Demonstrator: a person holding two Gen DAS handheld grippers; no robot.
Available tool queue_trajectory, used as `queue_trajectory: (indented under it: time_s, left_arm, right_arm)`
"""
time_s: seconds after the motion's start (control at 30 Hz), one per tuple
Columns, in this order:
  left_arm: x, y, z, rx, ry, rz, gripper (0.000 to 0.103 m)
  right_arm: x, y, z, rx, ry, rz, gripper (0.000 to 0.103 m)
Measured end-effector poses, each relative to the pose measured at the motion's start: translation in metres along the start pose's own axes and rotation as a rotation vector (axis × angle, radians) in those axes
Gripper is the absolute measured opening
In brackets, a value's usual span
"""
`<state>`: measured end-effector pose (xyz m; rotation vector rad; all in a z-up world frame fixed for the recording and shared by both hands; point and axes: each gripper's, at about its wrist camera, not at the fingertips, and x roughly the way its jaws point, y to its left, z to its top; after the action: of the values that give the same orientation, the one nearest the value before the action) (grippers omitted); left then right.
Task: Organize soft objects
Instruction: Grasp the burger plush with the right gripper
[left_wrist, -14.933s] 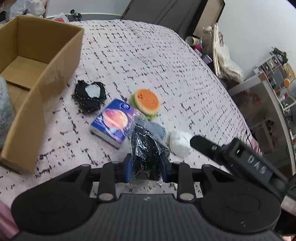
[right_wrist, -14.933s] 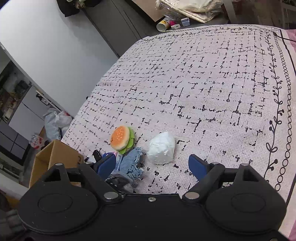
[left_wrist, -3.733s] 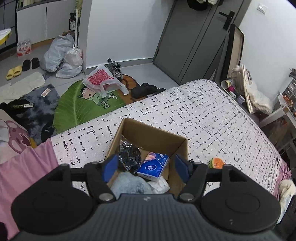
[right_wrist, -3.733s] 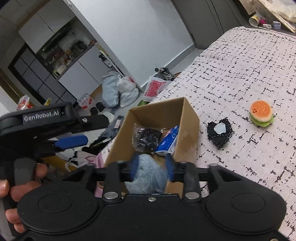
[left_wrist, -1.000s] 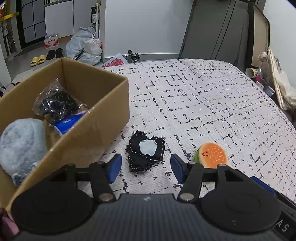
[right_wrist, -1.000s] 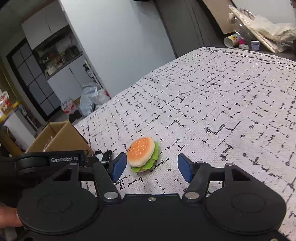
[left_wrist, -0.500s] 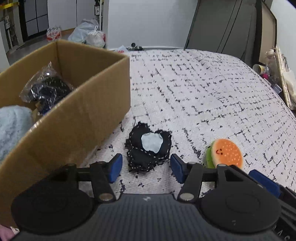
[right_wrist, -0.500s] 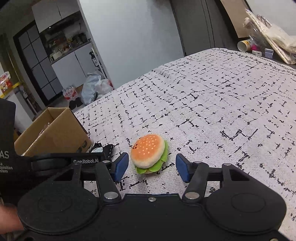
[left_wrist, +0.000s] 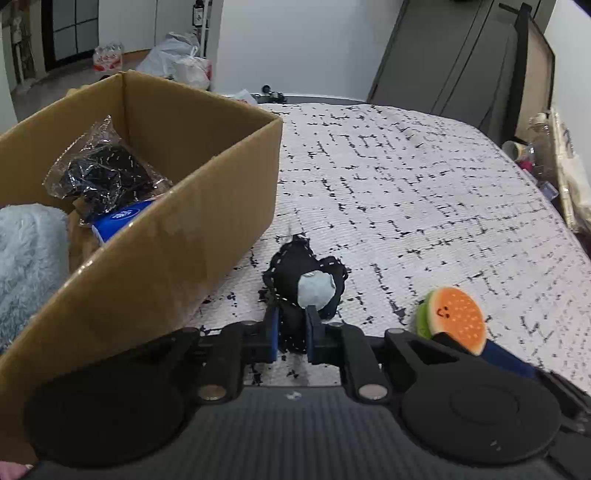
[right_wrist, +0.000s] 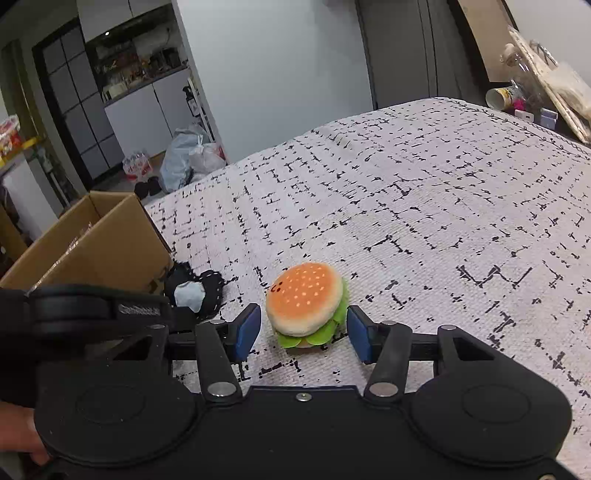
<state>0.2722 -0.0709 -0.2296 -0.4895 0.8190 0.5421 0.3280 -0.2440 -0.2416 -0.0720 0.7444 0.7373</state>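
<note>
A black soft pouch with a pale patch (left_wrist: 295, 273) lies on the bed cover beside the cardboard box (left_wrist: 207, 218). My left gripper (left_wrist: 291, 334) is shut on the pouch's near edge. To its right lies a burger plush (left_wrist: 456, 314), orange bun over green lettuce. In the right wrist view the burger plush (right_wrist: 304, 299) sits between the blue pads of my right gripper (right_wrist: 302, 334). Its jaws are closing, with a small gap on each side. The box holds a fluffy blue item (left_wrist: 26, 251), a bagged black item (left_wrist: 99, 173) and a blue tissue pack (left_wrist: 118, 218).
The patterned bed cover (left_wrist: 424, 192) stretches away behind the objects. Plastic bags (left_wrist: 181, 66) lie on the floor past the box. Cups and clutter (left_wrist: 532, 147) stand off the bed's right side. A hand (right_wrist: 18, 424) holds the left gripper at the lower left.
The left jaws have closed onto the black pouch. The right gripper has come closer to the burger plush, and its jaws have narrowed around it.
</note>
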Motion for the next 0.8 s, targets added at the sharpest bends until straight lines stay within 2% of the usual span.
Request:
queue_trajectory:
  time_s: [0.07,0.23,0.37,0.6,0.8]
  left_arm:
    - [-0.003,0.002,0.001,-0.005,0.003,-0.024,0.009]
    - [-0.011,0.005,0.004,-0.005,0.005,-0.058,0.007]
    - [-0.016,0.006,0.006,0.007,0.003,-0.082,0.007]
    - [-0.032,0.005,0.015,0.02,-0.015,-0.123,0.007]
    - [-0.05,0.001,0.023,0.073,-0.04,-0.166,0.007]
  right_arm:
    - [0.003,0.003,-0.001,-0.005,0.004,-0.008,0.051]
    - [0.008,0.01,-0.003,-0.04,0.0,-0.028,0.039]
    - [0.008,0.013,-0.001,-0.057,0.013,-0.027,0.034]
    - [-0.005,0.007,0.008,-0.025,0.013,-0.041,0.032]
    - [-0.023,0.011,0.019,-0.03,-0.004,-0.036,0.033]
